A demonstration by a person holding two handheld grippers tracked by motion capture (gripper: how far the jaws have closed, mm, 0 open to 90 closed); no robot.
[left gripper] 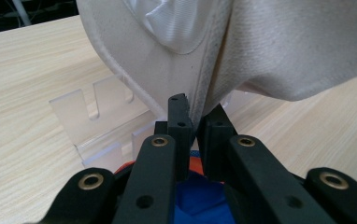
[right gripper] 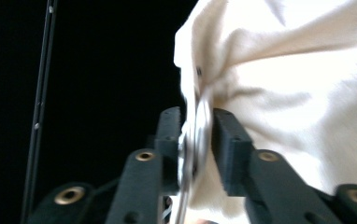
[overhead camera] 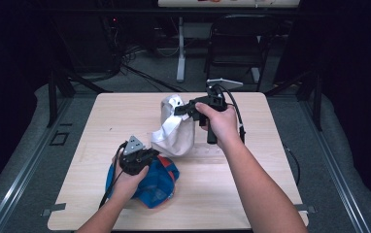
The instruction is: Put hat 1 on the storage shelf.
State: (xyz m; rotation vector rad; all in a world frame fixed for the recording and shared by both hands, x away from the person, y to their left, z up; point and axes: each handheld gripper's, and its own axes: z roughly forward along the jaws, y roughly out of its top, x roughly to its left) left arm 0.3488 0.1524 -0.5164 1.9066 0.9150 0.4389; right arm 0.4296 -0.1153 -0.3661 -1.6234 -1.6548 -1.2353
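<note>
The left gripper [left gripper: 193, 135] is clenched on the lower edge of a white cap [overhead camera: 174, 128]: in the left gripper view its black jaws pinch the stiff, stitched seam where the curved brim meets the crown. The right gripper [right gripper: 196, 140] has the cap's upper edge between its jaws; there is a slim gap on the right-hand pad, so the cloth sits between them rather than being squeezed, a loosened hold.

The white cap is cotton twill with a fine weave, creased into soft folds at the top and lined with a smoother, shinier white band inside. It hangs stretched between the two grippers, above the middle of the tabletop [overhead camera: 251, 194], its lower part close to the surface.

Just in front of the white cap, on the person's side, a blue cap [overhead camera: 157, 182] with an orange patch lies crumpled under the left hand [overhead camera: 127, 182]. Beside the white cap's lower edge stands a clear plastic rack [left gripper: 99, 123] with square notches cut along its top, resting on the tabletop.

The tabletop is pale wood-grain laminate with rounded corners. Beyond the white cap, past the far edge, stands a dark folding chair [overhead camera: 237, 43] on grey carpet.
</note>
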